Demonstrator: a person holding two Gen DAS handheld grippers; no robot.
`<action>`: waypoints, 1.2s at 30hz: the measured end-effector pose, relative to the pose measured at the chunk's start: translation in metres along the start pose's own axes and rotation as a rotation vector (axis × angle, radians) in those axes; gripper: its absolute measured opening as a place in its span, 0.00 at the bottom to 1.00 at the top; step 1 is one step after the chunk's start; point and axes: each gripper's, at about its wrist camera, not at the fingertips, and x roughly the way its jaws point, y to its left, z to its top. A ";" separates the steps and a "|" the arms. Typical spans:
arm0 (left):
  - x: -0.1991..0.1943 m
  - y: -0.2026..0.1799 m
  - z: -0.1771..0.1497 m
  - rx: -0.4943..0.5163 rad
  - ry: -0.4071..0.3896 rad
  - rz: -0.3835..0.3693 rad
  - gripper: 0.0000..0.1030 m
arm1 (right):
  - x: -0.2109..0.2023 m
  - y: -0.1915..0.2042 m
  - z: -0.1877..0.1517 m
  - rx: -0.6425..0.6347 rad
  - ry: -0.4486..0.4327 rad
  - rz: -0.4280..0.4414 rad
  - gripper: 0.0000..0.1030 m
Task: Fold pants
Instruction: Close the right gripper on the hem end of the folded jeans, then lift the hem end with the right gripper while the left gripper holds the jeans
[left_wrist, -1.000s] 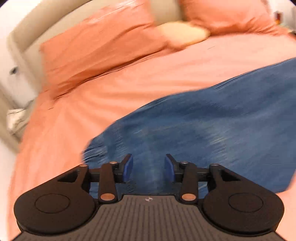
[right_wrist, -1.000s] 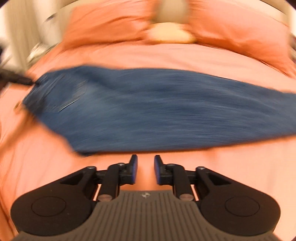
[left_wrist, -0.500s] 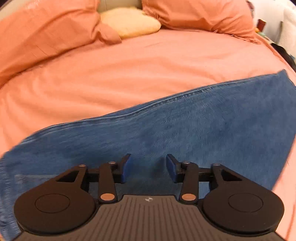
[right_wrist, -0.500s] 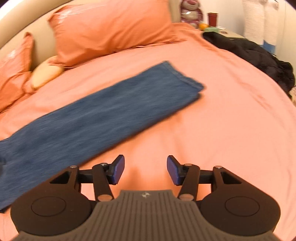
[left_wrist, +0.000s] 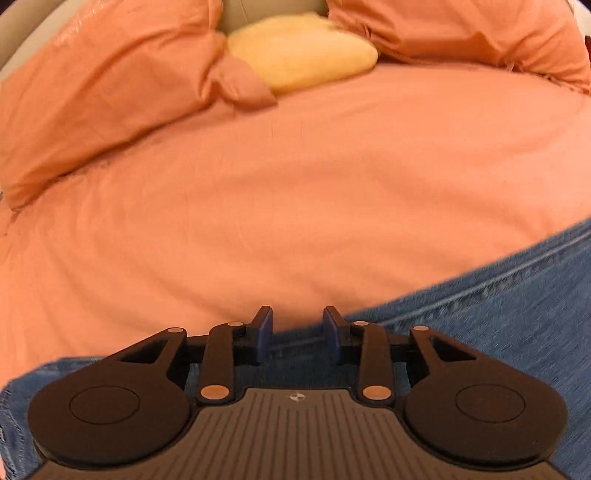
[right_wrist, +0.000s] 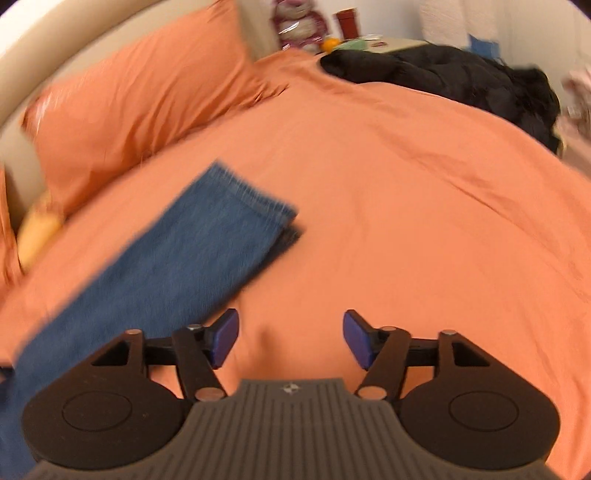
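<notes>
The pants (right_wrist: 155, 266), blue denim, lay flat on the bed (right_wrist: 406, 221), stretched along its orange cover with the two leg hems stacked near the middle of the bed. Only the right wrist view showed those hems; the left wrist view showed instead a long seamed edge of the pants (left_wrist: 498, 306) running under the left gripper (left_wrist: 297, 334).

The left gripper hung over that edge, its fingers fairly close together and closing, with denim below the gap but not pinched between the pads. The right gripper (right_wrist: 290, 341) stood over bare cover just beside the leg, its fingers wide and opening, holding nothing.

Both views caught orange pillows (left_wrist: 103, 92) at the headboard and a yellow cushion (left_wrist: 299, 55). The right view alone showed a black garment (right_wrist: 461, 77) on the bed's far side.
</notes>
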 end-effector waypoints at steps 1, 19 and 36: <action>-0.006 -0.003 0.002 0.014 -0.012 -0.006 0.38 | 0.002 -0.007 0.006 0.053 -0.006 0.025 0.59; -0.037 -0.177 0.003 0.344 -0.049 -0.333 0.38 | 0.109 -0.035 0.027 0.506 0.043 0.301 0.43; 0.006 -0.204 0.057 0.246 -0.004 -0.223 0.35 | 0.083 0.002 0.061 0.263 -0.008 0.250 0.03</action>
